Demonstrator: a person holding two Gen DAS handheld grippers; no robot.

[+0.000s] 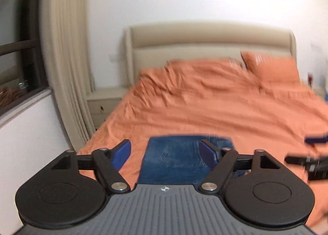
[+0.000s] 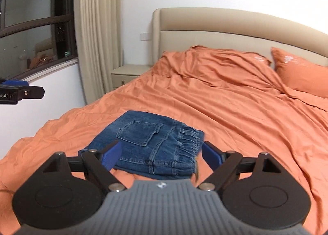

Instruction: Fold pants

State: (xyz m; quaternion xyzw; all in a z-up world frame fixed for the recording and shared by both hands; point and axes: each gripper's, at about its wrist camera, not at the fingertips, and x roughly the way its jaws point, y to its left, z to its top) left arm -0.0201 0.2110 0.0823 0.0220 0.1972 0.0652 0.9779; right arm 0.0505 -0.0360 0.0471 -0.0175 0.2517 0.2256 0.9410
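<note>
Blue denim pants (image 2: 147,144) lie folded into a compact rectangle on the orange bed sheet (image 2: 235,116), back pocket up, elastic waistband to the right. My right gripper (image 2: 162,156) is open and empty, hovering just above the near edge of the pants. In the left wrist view the pants (image 1: 176,159) lie straight ahead between the fingers. My left gripper (image 1: 165,153) is open and empty above them. The right gripper's fingers (image 1: 307,157) show at that view's right edge, and the left gripper's fingertips (image 2: 22,91) at the right wrist view's left edge.
The bed has a beige headboard (image 2: 235,25), a rumpled orange duvet and an orange pillow (image 2: 301,73). A beige nightstand (image 2: 127,75) stands left of the bed, by a cream curtain (image 2: 96,30) and a dark window (image 2: 30,25). A white wall ledge runs along the left.
</note>
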